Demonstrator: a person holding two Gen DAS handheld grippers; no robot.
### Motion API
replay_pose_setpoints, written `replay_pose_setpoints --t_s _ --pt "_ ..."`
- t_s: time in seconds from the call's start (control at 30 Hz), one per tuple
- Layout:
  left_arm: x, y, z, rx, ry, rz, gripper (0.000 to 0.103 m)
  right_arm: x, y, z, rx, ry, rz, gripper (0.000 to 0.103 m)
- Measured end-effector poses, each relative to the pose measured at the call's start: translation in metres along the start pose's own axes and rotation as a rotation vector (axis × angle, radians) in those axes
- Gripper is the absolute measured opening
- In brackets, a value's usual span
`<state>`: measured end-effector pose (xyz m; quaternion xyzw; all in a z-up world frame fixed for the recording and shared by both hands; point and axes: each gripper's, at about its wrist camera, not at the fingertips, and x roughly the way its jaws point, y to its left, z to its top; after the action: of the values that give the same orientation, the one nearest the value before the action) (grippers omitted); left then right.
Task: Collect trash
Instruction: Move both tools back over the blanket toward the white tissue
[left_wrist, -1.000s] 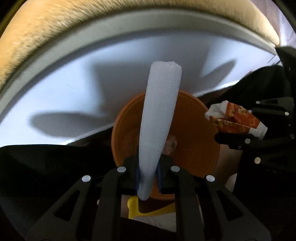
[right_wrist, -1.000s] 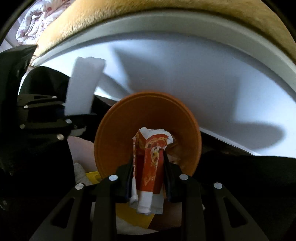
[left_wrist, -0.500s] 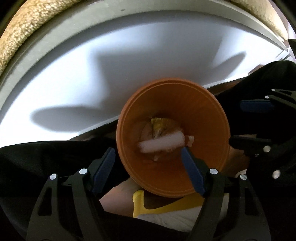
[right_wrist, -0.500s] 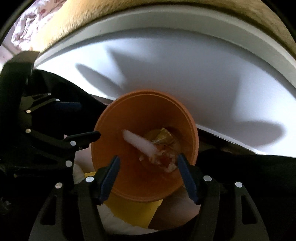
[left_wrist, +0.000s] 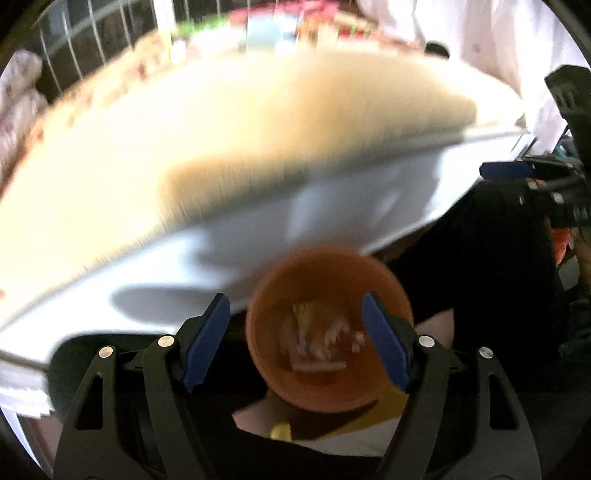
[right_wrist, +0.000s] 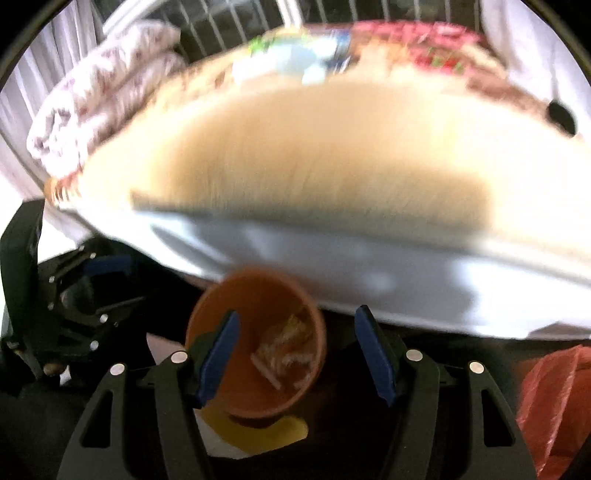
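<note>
Both your left gripper and right gripper hang open and empty above the orange bucket holding the trash.

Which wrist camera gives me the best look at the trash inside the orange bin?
Right wrist: the orange bin sits less blurred, trash visible between the open fingers. Left wrist shows the same bin and trash, more smeared.

Smooth orange plastic bin — matt black plastic claw arms, furry tan cloth, crinkly red plastic bag.
</note>
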<state>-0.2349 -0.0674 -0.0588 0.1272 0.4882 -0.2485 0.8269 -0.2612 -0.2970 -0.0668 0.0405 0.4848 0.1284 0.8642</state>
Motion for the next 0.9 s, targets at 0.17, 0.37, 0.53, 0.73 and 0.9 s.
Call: replay_pose_setpoints --t_s 0.17,0.37,0.53,0.73,0.9 --pt "-0.031 0.01 0.034 -0.019 -0.141 0.004 0.08 -0.054 -0.049 0.044 0.043 -0.155 -0.087 0.064" --pt "-0.042 0.02 0.091 -0.064 -0.273 0.059 0.082 -0.074 -0.144 0.116 0.169 -0.288 -0.258 0.066" --pt "-0.022 0.057 0.134 -0.161 -0.324 0.123 0.087 -0.068 -0.226 0.165 0.304 -0.346 -0.419 0.071" --pt "0.011 0.093 0.165 -0.254 -0.313 0.133 0.087 -0.044 -0.292 0.202 0.397 -0.349 -0.481 0.071" --pt "0.028 0.099 0.181 -0.244 -0.313 0.181 0.087 -0.02 -0.323 0.216 0.439 -0.315 -0.514 0.071"
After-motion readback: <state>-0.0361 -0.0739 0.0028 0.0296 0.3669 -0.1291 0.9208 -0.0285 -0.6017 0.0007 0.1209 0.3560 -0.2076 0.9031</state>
